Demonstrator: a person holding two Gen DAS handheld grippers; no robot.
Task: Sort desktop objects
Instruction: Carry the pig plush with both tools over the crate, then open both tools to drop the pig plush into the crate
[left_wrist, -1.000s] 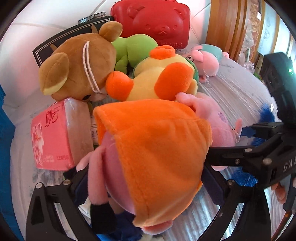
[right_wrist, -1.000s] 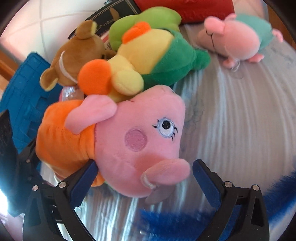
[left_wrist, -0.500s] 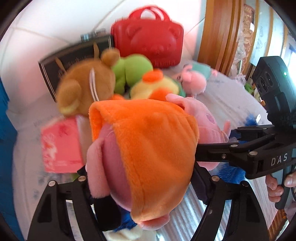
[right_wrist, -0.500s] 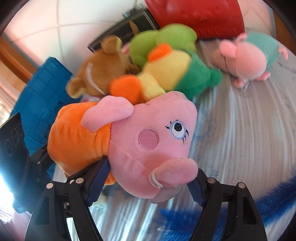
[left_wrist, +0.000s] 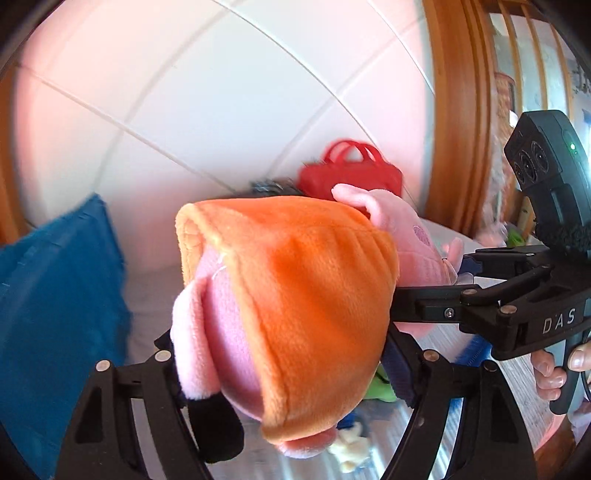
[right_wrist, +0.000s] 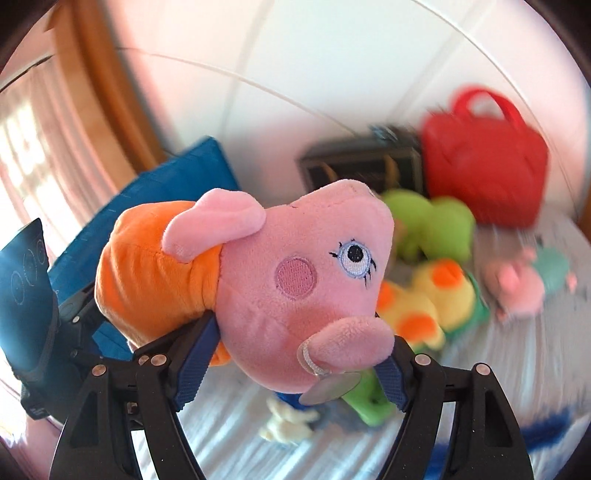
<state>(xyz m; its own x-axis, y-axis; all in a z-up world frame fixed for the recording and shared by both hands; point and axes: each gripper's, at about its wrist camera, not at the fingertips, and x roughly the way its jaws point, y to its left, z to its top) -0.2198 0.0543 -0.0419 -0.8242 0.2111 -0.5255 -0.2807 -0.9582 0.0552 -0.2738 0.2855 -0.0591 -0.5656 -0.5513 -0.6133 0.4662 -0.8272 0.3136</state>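
The left gripper (left_wrist: 284, 373) clamped the orange body of the pig (left_wrist: 295, 295), and the right gripper (right_wrist: 295, 365) clamped its pink head (right_wrist: 306, 288); both had closed on it within the past second. The pig hung in the air between them above the striped cloth (right_wrist: 480, 362). Behind lay other plush toys (right_wrist: 432, 295) and a red bag (right_wrist: 484, 155).

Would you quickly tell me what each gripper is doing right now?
Left gripper: closed on the orange-dressed body of the pink pig plush.
Right gripper: closed on the same plush's head.
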